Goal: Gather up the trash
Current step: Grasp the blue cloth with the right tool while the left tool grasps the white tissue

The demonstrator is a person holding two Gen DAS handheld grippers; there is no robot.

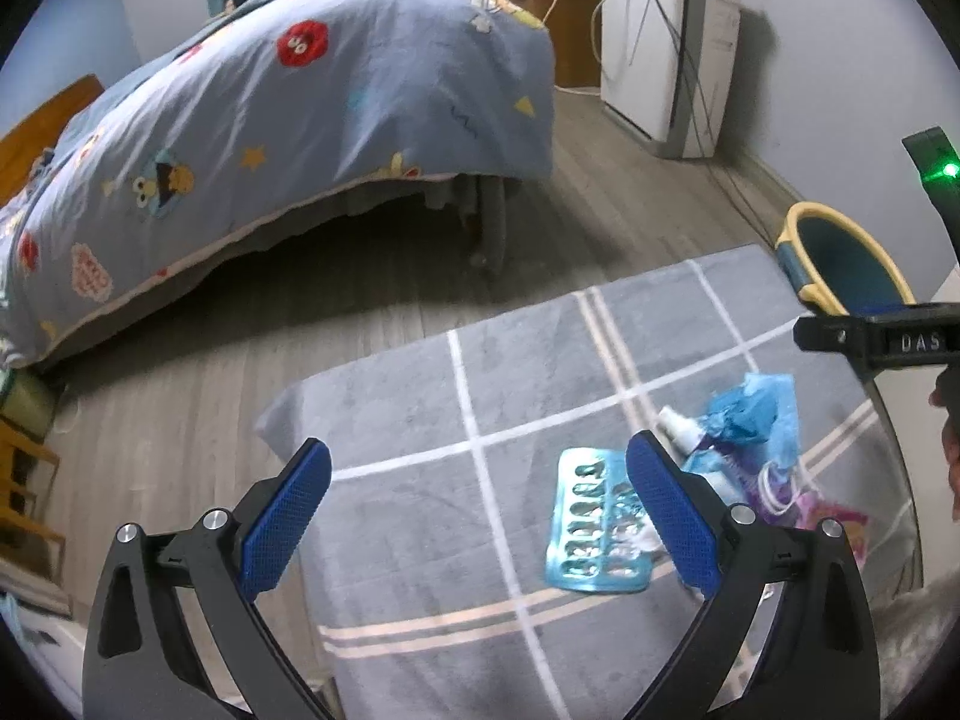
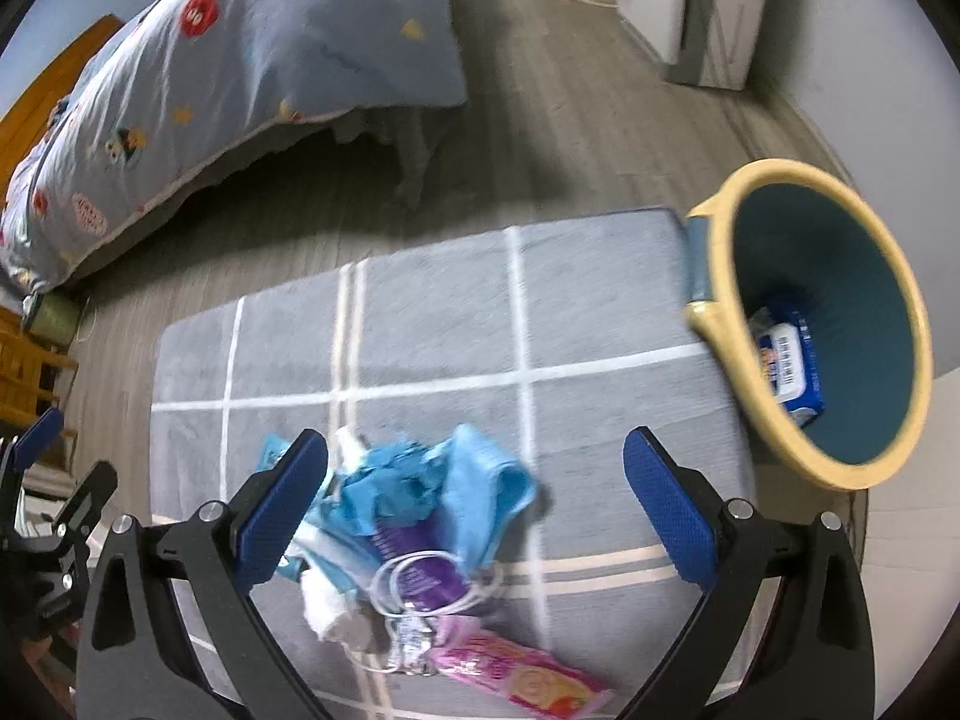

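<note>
A trash pile lies on a grey checked rug [image 1: 420, 420] [image 2: 432, 324]: a crumpled blue bag [image 1: 750, 414] [image 2: 420, 486], an empty teal blister pack [image 1: 594, 528], a small white bottle [image 1: 678, 429], a purple item with a white cable [image 2: 420, 582] and a pink wrapper [image 2: 522, 678]. My left gripper [image 1: 480, 516] is open above the rug, its right finger [image 1: 672, 516] over the blister pack. My right gripper [image 2: 474, 516] is open above the pile with nothing between its fingers. A yellow-rimmed blue bin [image 2: 828, 324] [image 1: 840, 264] at the rug's right edge holds a blue-and-white packet [image 2: 792, 360].
A bed with a blue cartoon quilt [image 1: 270, 138] [image 2: 210, 78] fills the upper left. A white appliance with cables [image 1: 666, 48] stands against the back wall beside a wooden cabinet [image 1: 570, 24]. Wooden furniture [image 1: 24, 480] is at the left edge. Grey wood floor [image 1: 180, 390] surrounds the rug.
</note>
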